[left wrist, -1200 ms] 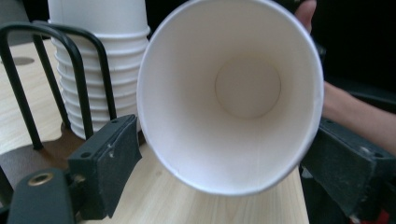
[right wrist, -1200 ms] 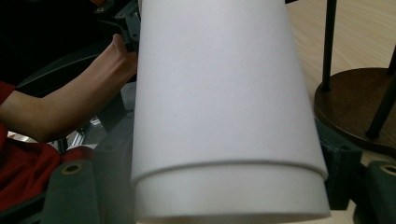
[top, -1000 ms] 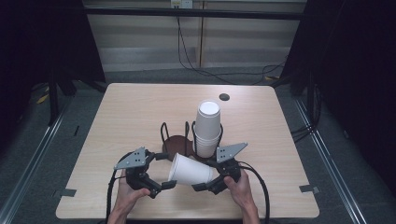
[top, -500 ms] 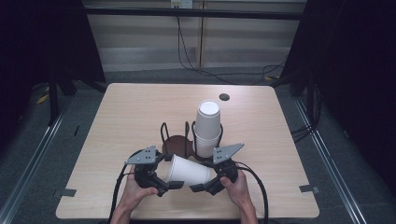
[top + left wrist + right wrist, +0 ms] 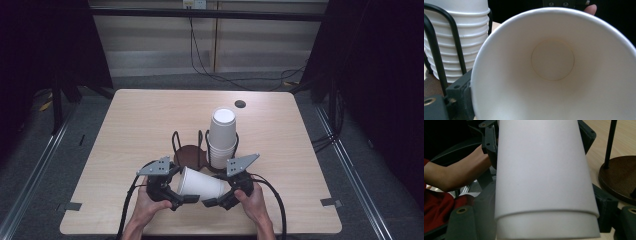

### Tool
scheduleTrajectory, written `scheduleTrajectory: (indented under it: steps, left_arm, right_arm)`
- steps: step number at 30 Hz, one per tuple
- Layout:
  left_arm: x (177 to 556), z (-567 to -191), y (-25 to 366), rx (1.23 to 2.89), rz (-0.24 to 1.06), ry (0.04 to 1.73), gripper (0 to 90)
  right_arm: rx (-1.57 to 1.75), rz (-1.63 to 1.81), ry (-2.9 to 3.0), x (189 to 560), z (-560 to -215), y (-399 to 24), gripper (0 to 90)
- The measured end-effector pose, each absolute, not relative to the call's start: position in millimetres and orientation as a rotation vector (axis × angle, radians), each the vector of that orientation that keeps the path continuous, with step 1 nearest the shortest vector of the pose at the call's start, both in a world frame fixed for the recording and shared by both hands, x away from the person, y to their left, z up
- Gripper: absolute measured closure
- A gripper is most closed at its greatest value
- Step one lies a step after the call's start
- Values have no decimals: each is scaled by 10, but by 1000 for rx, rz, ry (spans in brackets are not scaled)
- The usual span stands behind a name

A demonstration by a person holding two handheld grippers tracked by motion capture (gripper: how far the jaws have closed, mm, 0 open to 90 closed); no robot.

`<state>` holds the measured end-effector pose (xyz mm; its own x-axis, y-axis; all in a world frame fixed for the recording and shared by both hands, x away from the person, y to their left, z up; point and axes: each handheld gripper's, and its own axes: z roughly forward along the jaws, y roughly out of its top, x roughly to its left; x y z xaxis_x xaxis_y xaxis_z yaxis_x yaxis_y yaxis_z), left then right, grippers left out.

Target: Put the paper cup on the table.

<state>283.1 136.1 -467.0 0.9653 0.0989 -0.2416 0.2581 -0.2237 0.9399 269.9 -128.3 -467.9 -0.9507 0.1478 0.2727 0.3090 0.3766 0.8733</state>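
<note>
Two tools (image 5: 181, 196) (image 5: 220, 199), one loose paper cup (image 5: 200, 183), one cup stack (image 5: 222, 135) of perhaps eight, one wire holder (image 5: 192, 150).

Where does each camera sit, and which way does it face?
High view: above the table, facing forward and down; left hand, right hand, left tool, right tool show.
Left gripper view: on the left tool, facing into the paper cup; cannot tell if the rim is between its just-closing jaws; a right fingertip shows.
Right gripper view: on the right tool, facing along the cup's outside between its jaws; left forearm shows.
Shared: all see the cup.
</note>
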Motion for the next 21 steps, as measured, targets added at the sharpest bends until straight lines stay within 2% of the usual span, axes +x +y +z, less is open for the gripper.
scheduleTrajectory:
  steps: [7,13,21]
  left_arm:
    - [2816,-4645,1381,1786,-151,239,127]
    - [2810,-4602,1374,1803,-141,239,141]
    - [2802,-4573,1415,1806,-108,255,141]
  right_arm:
    - [-420,-1622,-2491,2700,-4688,-1293,214]
    - [-424,-1638,-2508,2687,-4680,-1300,198]
    - [-486,-1742,-2498,2687,-4689,-1379,128]
